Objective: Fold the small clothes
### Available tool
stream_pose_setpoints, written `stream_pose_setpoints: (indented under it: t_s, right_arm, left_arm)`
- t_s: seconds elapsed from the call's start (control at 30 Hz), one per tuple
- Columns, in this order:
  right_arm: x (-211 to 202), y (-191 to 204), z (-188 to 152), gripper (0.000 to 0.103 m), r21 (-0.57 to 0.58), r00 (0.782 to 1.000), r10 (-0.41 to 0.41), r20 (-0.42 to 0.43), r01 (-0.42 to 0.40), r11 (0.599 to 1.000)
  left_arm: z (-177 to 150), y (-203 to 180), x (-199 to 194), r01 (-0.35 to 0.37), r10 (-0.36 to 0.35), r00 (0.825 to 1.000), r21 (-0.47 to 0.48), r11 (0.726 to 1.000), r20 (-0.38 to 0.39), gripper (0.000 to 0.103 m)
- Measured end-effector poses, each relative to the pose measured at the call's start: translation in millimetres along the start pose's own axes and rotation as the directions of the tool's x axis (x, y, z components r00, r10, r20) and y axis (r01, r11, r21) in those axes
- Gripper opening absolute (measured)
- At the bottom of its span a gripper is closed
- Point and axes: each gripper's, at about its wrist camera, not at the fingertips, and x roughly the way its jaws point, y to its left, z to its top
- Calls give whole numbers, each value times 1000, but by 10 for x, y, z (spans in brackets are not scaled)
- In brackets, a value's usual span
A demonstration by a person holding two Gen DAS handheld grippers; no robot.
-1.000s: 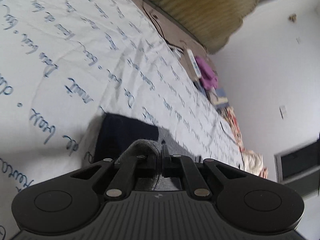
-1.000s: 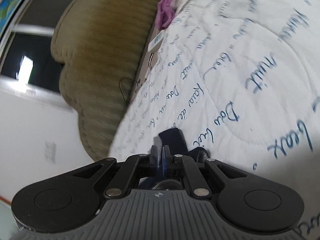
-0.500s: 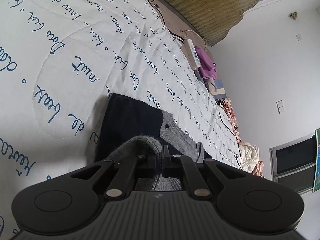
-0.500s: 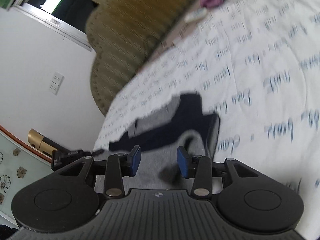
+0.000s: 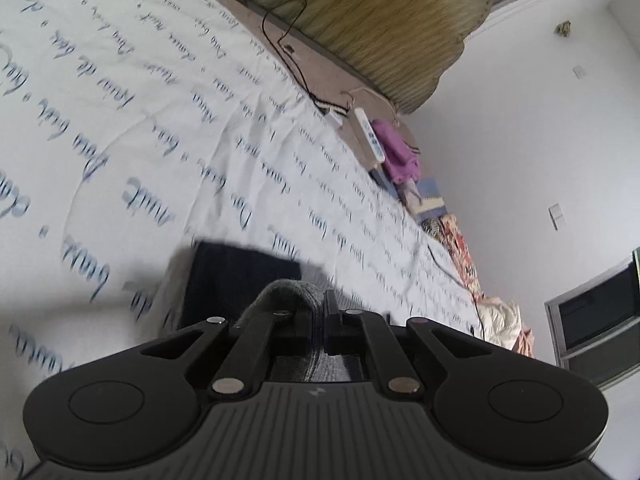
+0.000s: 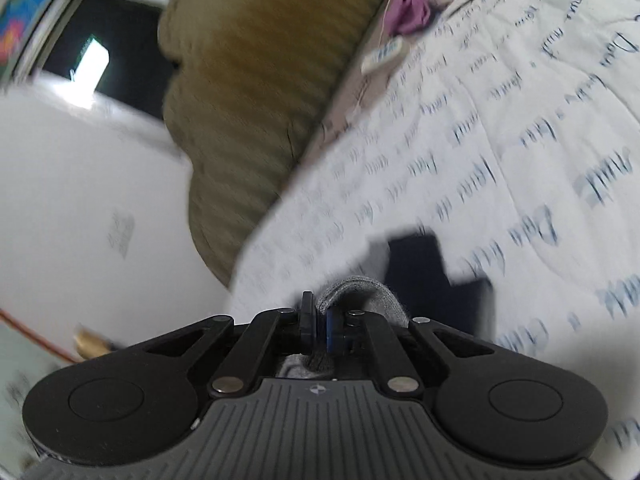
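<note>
Our left gripper (image 5: 319, 316) is clenched on the garment's (image 5: 240, 276) grey knit edge, our right gripper (image 6: 320, 322) likewise on its own grey fold (image 6: 360, 292); the navy body lies on the bedspread (image 5: 120, 120) just ahead, so the fold seems barely begun; cable (image 5: 296, 72), remote (image 5: 370, 136) and purple cloth (image 5: 398, 156) sit well beyond, nothing obstructing.

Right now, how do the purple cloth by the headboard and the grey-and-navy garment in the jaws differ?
The purple cloth lies bunched and untouched at the bed's far edge; the grey-and-navy garment is pinched at its grey edge by both the left gripper and the right gripper. The purple cloth is one bright colour; the garment is dark navy with grey. Both are soft fabric on the same bed.
</note>
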Motion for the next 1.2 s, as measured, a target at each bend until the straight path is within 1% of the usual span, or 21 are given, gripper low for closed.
stream_pose_setpoints:
  t_s: [0.07, 0.13, 0.2, 0.23, 0.27, 0.3, 0.37, 0.4, 0.47, 0.57, 0.7, 0.73, 0.8, 0.87, 0.9, 0.93, 1.0, 1.07, 1.13, 1.17, 1.2]
  right_arm:
    - [200, -115, 145, 11, 40, 998, -54, 35, 52, 998]
    - [418, -350, 202, 18, 144, 990, -136, 27, 130, 981]
    - [522, -447, 178, 27, 197, 986, -165, 9, 159, 967]
    - [502, -428, 142, 37, 188, 987, -157, 19, 151, 970]
    - [455, -387, 110, 48, 162, 991, -130, 27, 124, 979]
    - [395, -340, 81, 53, 127, 994, -104, 36, 99, 987]
    - [256, -225, 55, 55, 31, 991, -124, 46, 122, 992]
    - [196, -176, 42, 55, -13, 987, -153, 46, 154, 988]
    - [62, -109, -5, 55, -86, 978, -199, 55, 203, 975]
    - [-42, -77, -57, 55, -147, 969, -241, 57, 247, 958]
    - [243, 116, -13, 55, -189, 977, -211, 35, 214, 958]
    - [372, 164, 4, 58, -199, 979, -204, 23, 204, 959]
    - [615, 229, 9, 64, -242, 971, -239, -4, 231, 942]
    - [877, 228, -12, 63, -286, 946, -322, -35, 299, 910]
    - [953, 200, -43, 62, -314, 929, -367, -34, 339, 887]
    - [999, 151, -73, 61, -330, 920, -390, -30, 359, 873]
    - [946, 66, -163, 61, -354, 936, -351, -5, 326, 876]
    - [884, 38, -202, 57, -364, 946, -324, 15, 307, 879]
    - [761, 97, -190, 54, -319, 935, -351, 50, 348, 882]
    - [627, 162, -190, 54, -297, 933, -352, 69, 356, 886]
    - [441, 244, -226, 55, -294, 944, -317, 94, 331, 897]
  left_arm:
    - [104, 59, 175, -63, 63, 998, -1, 998, 20, 5]
    - [155, 223, 407, -108, 105, 994, -68, 992, -38, 6]
    - [120, 309, 440, -97, 89, 993, -113, 989, -72, 10]
    - [82, 302, 366, -63, 58, 997, -108, 992, -54, 14]
    - [53, 265, 267, -31, 29, 999, -67, 997, -30, 31]
    - [33, 200, 147, -24, 24, 1000, -3, 1000, 6, 57]
    - [-27, 44, -119, -99, 80, 988, 137, 986, 135, 79]
    - [-68, -30, -214, -156, 117, 974, 201, 967, 192, 78]
    - [-140, -119, -258, -219, 163, 965, 289, 932, 205, 78]
    - [-303, -270, -113, -179, 137, 982, 407, 895, 132, 78]
    - [-543, -667, 439, -161, 174, 984, 581, 798, 34, 78]
    - [-606, -721, 610, -188, 217, 976, 623, 759, 29, 78]
    - [-621, -771, 941, -303, 353, 934, 664, 684, 63, 78]
    - [-533, -725, 1085, -386, 410, 902, 674, 630, 133, 78]
    - [-437, -684, 1091, -417, 414, 894, 654, 631, 171, 78]
    - [-324, -614, 1061, -447, 415, 886, 615, 650, 206, 78]
    - [-125, -422, 985, -490, 443, 869, 506, 710, 220, 78]
    - [-31, -241, 867, -480, 441, 876, 435, 762, 195, 78]
    - [-87, -170, 620, -493, 449, 870, 390, 778, 203, 78]
    - [-180, -167, 424, -469, 417, 883, 374, 800, 215, 78]
    - [-298, -163, 200, -439, 377, 896, 351, 827, 233, 78]
